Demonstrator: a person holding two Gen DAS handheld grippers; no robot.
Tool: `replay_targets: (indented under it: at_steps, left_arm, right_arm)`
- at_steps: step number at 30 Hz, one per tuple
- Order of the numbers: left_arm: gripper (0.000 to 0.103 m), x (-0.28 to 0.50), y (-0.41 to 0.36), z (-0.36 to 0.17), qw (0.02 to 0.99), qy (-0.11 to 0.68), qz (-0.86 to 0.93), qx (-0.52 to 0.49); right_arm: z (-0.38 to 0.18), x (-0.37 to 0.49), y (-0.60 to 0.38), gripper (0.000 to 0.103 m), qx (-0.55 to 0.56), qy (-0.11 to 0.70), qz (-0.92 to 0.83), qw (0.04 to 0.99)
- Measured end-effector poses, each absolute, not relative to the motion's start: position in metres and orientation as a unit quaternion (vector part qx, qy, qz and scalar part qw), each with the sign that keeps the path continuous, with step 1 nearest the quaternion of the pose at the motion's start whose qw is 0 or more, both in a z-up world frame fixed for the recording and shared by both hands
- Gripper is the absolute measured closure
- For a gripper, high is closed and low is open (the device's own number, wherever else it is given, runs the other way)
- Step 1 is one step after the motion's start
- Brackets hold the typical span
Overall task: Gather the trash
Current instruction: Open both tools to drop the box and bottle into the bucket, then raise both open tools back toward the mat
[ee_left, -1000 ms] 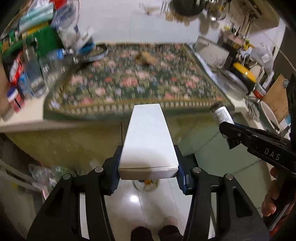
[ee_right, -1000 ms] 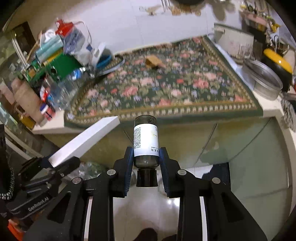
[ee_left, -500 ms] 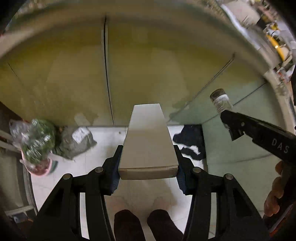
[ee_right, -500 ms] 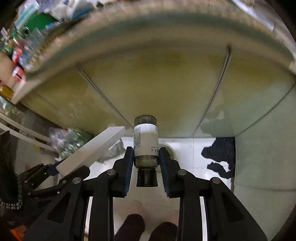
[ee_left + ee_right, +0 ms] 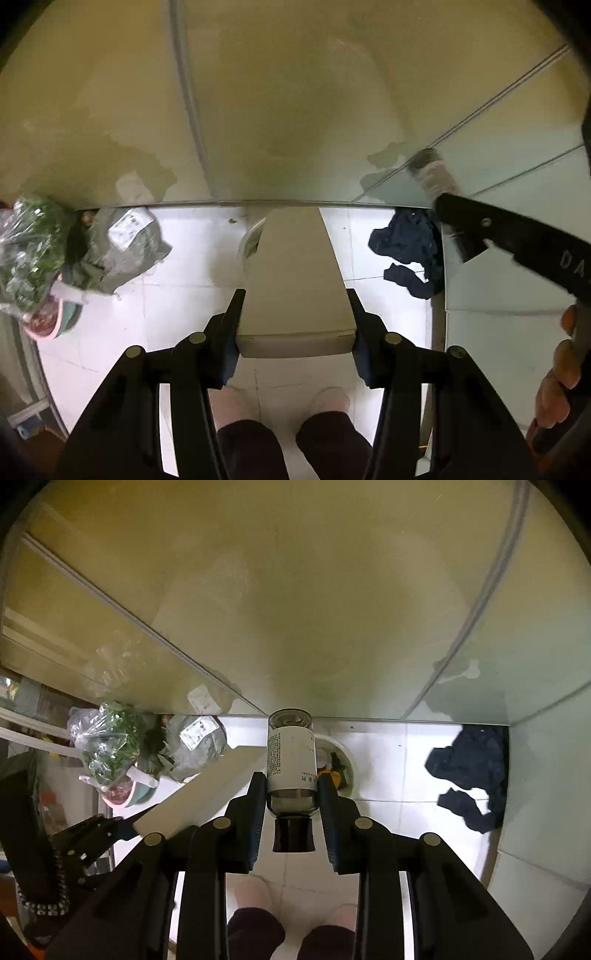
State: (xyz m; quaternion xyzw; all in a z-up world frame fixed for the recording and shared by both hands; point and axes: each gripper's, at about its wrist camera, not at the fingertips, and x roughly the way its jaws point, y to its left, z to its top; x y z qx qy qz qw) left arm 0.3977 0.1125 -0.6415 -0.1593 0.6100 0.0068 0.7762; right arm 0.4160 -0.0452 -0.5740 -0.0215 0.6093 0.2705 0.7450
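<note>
White cardboard, a long rectangular carton (image 5: 295, 280), is clamped at its near end between the pads of the left gripper (image 5: 295, 328), whose jaws stand about half open around its width; the right gripper (image 5: 291, 801) is closed to a narrow gap on a small dark glass bottle with a white printed label (image 5: 291, 760), its black cap pointing back toward the camera. Both tools point steeply down at the pale tiled floor (image 5: 177, 325), where a round white bin (image 5: 341, 764) holding scraps sits against the base of the yellowish cabinet front (image 5: 295, 110), directly beyond the bottle and partly hidden behind the carton. The step in hand looks like the carry to the bin; next each piece must be brought over the bin's mouth and the jaws opened, probably one at a time since the opening looks small. A second ago both cameras looked across a floral cloth on the countertop; now both grippers have dropped below it with unchanged grips.
</note>
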Motion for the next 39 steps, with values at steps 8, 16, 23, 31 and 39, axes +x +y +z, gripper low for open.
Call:
replay_targets:
  at_steps: [8,16,23,31,39]
  left_arm:
    - [0.053,0.412,0.104,-0.658,0.767,0.628,0.01,-0.128]
    - [0.053,0.402,0.107,-0.598,0.776,0.617,0.009,-0.131]
    - [0.053,0.388,0.115,-0.482,0.809,0.575,0.004,-0.125]
    - [0.053,0.362,0.13,-0.331,0.858,0.5,-0.011,-0.115]
    - [0.043,0.333,0.157,-0.2,0.91,0.402,-0.033,-0.101]
  right_arm:
    - [-0.581,0.425,-0.053,0.063,-0.017,0.618,0.252,0.744]
    - [-0.533,0.416,-0.061,0.063,-0.049,0.612,0.234,0.754]
    - [-0.43,0.394,-0.067,0.063,-0.05,0.577,0.237,0.78]
    - [-0.295,0.364,-0.073,0.063,-0.032,0.508,0.231,0.83]
    - [-0.184,0.334,-0.068,0.063,-0.016,0.428,0.21,0.879]
